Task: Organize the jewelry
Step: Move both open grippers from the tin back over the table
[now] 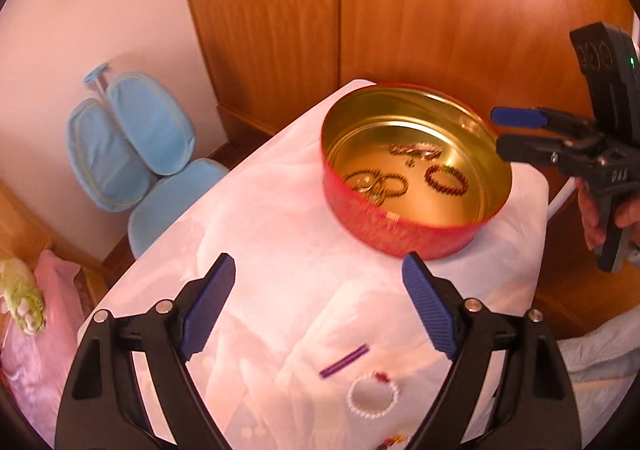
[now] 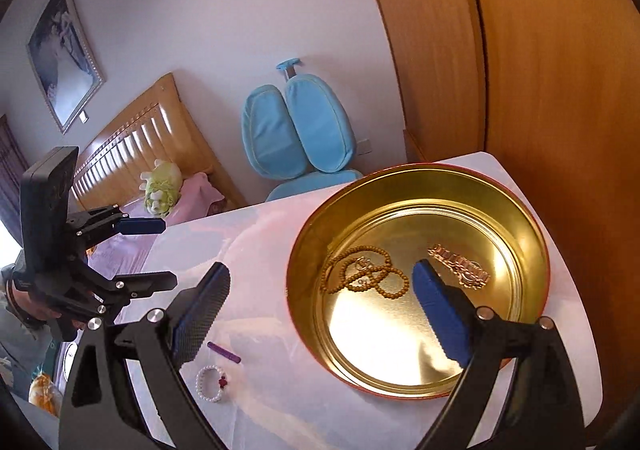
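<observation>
blue chair [image 2: 298, 130] (beside wooden wardrobe [image 2: 540, 50])

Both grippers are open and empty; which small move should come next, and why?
Probably lower the open left gripper toward the white pearl bracelet on the white cloth. It and the purple stick lie outside the round red tin, nearest that gripper; the right gripper hangs over the tin.

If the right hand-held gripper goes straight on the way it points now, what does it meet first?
Probably the near rim of the tin. The right hand-held gripper is open and straddles that rim, one finger over the cloth, the other over the tin's floor. Height above the rim is unclear, so it might pass over.
</observation>
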`<move>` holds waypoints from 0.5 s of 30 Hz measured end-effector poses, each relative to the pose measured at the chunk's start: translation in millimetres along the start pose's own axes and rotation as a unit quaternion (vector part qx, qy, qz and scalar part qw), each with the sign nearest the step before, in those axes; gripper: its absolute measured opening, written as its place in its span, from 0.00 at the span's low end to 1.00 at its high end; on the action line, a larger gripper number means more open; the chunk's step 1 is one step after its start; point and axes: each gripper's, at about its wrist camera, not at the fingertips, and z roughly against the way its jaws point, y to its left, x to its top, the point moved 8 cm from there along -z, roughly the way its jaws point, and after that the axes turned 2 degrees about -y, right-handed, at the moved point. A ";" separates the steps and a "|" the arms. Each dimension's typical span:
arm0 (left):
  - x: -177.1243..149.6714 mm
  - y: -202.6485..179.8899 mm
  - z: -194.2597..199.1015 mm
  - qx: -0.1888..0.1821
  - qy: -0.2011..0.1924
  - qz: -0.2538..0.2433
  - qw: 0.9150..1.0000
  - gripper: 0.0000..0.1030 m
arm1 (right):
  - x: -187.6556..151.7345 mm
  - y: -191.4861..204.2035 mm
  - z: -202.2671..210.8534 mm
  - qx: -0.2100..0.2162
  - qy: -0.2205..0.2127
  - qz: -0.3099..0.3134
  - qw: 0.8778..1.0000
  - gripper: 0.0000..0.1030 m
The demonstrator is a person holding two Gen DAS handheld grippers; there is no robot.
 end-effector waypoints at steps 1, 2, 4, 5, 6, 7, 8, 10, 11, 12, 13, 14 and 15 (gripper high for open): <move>-8.5 3.2 5.8 0.004 -0.003 0.002 1.000 0.81 | -1.4 8.2 -1.1 0.007 0.000 0.010 1.000 0.91; -16.4 5.7 9.8 0.006 -0.005 0.007 1.000 0.81 | -3.2 16.6 -2.6 0.014 0.000 0.020 1.000 0.91; -31.1 9.5 15.5 0.007 -0.005 0.020 1.000 0.81 | -5.9 30.5 -7.2 0.022 0.003 0.036 0.999 0.91; -37.3 11.8 19.9 0.008 -0.006 0.026 1.000 0.81 | -7.8 37.5 -9.9 0.027 0.004 0.044 0.999 0.91; -44.0 14.4 23.8 0.009 -0.007 0.033 0.999 0.81 | -9.4 43.2 -12.8 0.031 0.005 0.049 0.998 0.91; -50.4 17.0 27.5 0.010 -0.007 0.038 0.999 0.81 | -11.2 48.5 -14.6 0.035 0.007 0.053 0.998 0.91; -56.4 19.9 30.9 0.014 -0.007 0.042 0.999 0.81 | -12.6 54.6 -17.7 0.040 0.009 0.058 0.997 0.91; -68.3 24.4 35.3 0.021 -0.004 0.052 0.998 0.81 | -16.5 63.4 -20.8 0.049 0.013 0.066 0.997 0.91; -72.9 26.3 37.3 0.023 -0.003 0.057 0.998 0.81 | -17.9 69.4 -22.8 0.053 0.016 0.070 0.996 0.91; -76.6 29.0 39.6 0.027 -0.003 0.062 0.998 0.81 | -19.5 74.7 -25.2 0.056 0.018 0.073 0.996 0.91; -79.8 31.8 41.7 0.030 -0.003 0.066 0.997 0.81 | -21.1 79.6 -27.2 0.060 0.020 0.075 0.995 0.91; -83.6 34.2 43.9 0.032 -0.003 0.071 0.997 0.81 | -22.5 83.6 -28.7 0.063 0.023 0.076 0.995 0.91; -87.2 37.1 46.2 0.035 -0.004 0.075 0.997 0.81 | -23.1 88.1 -31.7 0.068 0.026 0.078 0.994 0.91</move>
